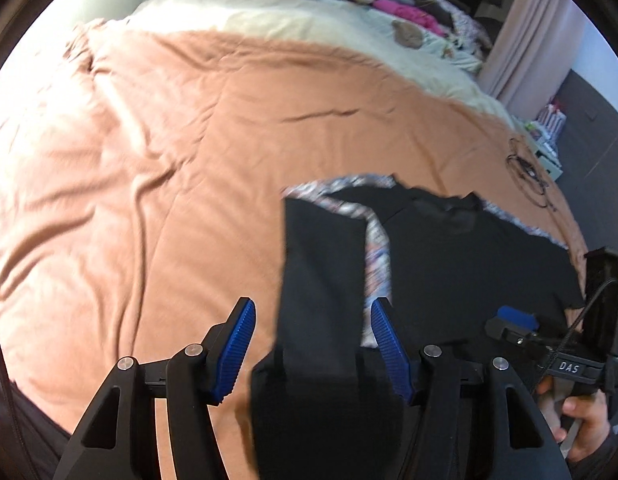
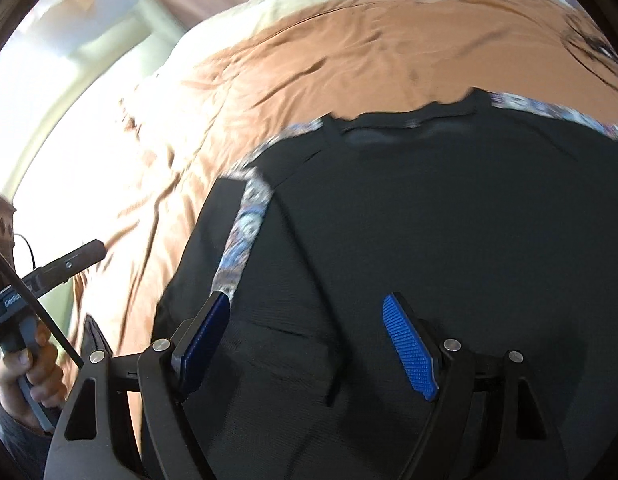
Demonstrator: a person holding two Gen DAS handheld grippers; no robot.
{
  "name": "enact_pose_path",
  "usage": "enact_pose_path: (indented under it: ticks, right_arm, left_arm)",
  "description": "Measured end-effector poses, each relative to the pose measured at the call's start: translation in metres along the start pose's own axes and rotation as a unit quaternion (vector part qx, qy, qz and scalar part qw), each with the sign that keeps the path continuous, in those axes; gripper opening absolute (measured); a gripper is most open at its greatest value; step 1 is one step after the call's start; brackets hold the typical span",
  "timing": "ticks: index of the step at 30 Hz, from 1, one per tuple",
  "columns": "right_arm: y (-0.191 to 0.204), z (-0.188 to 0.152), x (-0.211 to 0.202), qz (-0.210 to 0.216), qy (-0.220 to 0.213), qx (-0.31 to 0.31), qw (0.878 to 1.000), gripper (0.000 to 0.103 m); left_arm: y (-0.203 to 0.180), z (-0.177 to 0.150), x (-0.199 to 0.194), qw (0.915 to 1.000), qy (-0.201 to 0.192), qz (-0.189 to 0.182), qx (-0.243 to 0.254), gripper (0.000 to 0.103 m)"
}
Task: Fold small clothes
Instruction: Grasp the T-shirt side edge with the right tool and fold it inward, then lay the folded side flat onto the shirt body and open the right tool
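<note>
- Black short-sleeved T-shirt (image 2: 449, 220), a soft knit, lies flat on a patterned blue-and-white cloth (image 2: 245, 224) spread over the peach-orange bed cover (image 1: 189, 140).
- Its collar (image 2: 409, 128) points away from both cameras toward the cream bedding; the long axis runs from the near hem to that collar.
- One side panel (image 1: 321, 272) is turned over lengthwise and hangs between the left gripper (image 1: 313, 344) pads, which stand apart without pressing it.
- Right gripper (image 2: 309, 344) hovers over the near body, jaws also spread, holding nothing.
- Judged risk: the unpinned flap may slide or spring back, leaving a crooked edge.
- Dragging fabric could also bunch the patterned cloth beneath.
</note>
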State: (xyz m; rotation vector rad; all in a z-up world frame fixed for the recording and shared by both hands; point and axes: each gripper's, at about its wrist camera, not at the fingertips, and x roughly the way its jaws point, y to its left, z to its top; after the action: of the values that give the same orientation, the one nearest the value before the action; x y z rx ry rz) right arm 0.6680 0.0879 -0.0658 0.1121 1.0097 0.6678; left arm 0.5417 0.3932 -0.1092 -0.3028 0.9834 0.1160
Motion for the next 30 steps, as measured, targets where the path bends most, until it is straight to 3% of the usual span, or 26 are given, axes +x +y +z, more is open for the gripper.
enact_pose_path:
  ticks: [4,11,14,16,18,20,21,24,30]
  right_arm:
    - [0.031,-0.001,0.028,-0.004,0.017,-0.051,0.999,0.078]
    - [0.067,-0.002,0.078,0.003,0.042,-0.082,0.996,0.078]
    - [0.077,-0.004,0.102,-0.013,0.053,-0.09,0.994,0.078]
    - [0.078,-0.003,0.111,-0.039,0.05,-0.094,0.994,0.07]
    - [0.077,0.001,0.113,-0.047,0.042,-0.094,0.994,0.044]
    - [0.069,0.008,0.112,-0.027,0.047,-0.076,0.996,0.02]
    - [0.063,0.011,0.108,-0.018,0.046,-0.066,0.997,0.015]
    - [0.042,0.021,0.087,-0.032,0.019,-0.05,0.998,0.006]
    - [-0.016,0.039,0.044,-0.1,-0.032,0.017,0.994,0.007]
  left_arm:
    - [0.024,-0.018,0.015,0.9994,0.029,0.004,-0.017,0.047]
    - [0.044,-0.036,0.031,0.9979,0.058,0.006,-0.026,0.046]
    - [0.05,-0.041,0.037,0.9974,0.065,0.003,-0.03,0.046]
    - [0.05,-0.043,0.04,0.9971,0.069,0.005,-0.031,0.046]
    - [0.05,-0.043,0.042,0.997,0.071,0.005,-0.032,0.046]
    - [0.047,-0.041,0.043,0.9971,0.07,0.005,-0.029,0.046]
    - [0.046,-0.041,0.043,0.9971,0.07,0.006,-0.027,0.046]
    - [0.042,-0.039,0.047,0.9973,0.071,0.007,-0.021,0.046]
    - [0.04,-0.044,0.054,0.9965,0.079,0.021,-0.014,0.046]
